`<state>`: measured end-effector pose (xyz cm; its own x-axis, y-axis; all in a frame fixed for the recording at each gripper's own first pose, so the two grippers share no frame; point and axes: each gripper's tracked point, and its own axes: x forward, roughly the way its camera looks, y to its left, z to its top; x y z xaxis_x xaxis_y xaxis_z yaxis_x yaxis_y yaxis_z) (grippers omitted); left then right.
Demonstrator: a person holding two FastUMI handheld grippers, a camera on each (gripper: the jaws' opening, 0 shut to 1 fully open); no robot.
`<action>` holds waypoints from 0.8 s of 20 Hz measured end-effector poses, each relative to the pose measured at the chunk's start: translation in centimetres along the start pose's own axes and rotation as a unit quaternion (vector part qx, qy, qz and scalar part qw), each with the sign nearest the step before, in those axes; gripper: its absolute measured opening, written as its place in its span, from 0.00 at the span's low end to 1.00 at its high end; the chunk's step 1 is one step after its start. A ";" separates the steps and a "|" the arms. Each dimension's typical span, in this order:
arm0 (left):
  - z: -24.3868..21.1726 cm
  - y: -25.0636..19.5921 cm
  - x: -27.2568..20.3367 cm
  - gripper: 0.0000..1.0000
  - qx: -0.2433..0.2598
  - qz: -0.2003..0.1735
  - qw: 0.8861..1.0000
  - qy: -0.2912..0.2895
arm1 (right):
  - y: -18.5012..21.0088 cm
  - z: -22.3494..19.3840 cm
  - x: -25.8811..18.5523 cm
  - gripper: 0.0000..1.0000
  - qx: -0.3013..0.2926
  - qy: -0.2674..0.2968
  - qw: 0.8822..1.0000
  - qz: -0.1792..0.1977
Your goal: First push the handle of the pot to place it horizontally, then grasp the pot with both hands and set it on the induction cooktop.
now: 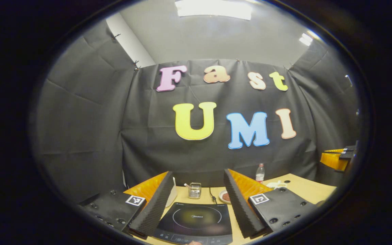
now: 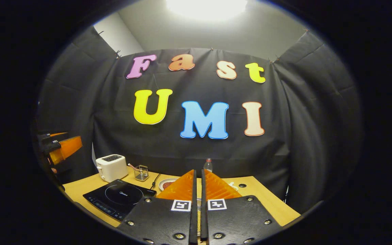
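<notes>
The black induction cooktop [image 1: 196,219] lies on the wooden table [image 1: 305,189], right below and between my left gripper's fingers. My left gripper [image 1: 198,172] stands open above it with nothing held. In the right gripper view the cooktop [image 2: 119,197] sits to the lower left. My right gripper [image 2: 198,172] is shut, its orange-backed fingers pressed together above the table [image 2: 267,204] with nothing between them. Each gripper also appears far off in the other's view: the right gripper [image 1: 335,158] at the right edge, the left gripper [image 2: 61,148] at the left edge.
Behind the cooktop stand a white toaster [image 2: 111,166], a small glass jar [image 2: 141,172] with a utensil in it, a plate [image 2: 167,183] and a plastic bottle [image 2: 208,165]. The cooktop's cord [image 1: 212,196] runs back toward the cloth wall.
</notes>
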<state>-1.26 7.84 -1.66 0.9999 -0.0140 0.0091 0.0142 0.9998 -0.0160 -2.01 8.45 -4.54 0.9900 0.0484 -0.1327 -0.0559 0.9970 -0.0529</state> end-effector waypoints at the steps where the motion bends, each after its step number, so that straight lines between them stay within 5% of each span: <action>1: -0.2 0.4 -0.2 0.94 -0.003 -0.002 1.000 0.000 | 1.1 -1.0 0.0 0.04 -0.005 0.013 1.000 0.010; 8: -1.2 1.1 -0.5 0.98 -0.002 -0.005 1.000 0.001 | 3.5 -8.6 -1.9 0.02 -0.031 0.125 0.989 0.079; 16: -2.4 -1.9 1.7 0.96 0.002 0.011 1.000 0.019 | 2.8 -18.3 -3.4 0.02 -0.056 0.238 0.954 0.176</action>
<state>0.42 5.88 -4.05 0.9995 0.0071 -0.0299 -0.0074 0.9999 -0.0109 -7.90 10.01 -22.30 0.7386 0.3195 -0.5937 -0.4128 0.9105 -0.0236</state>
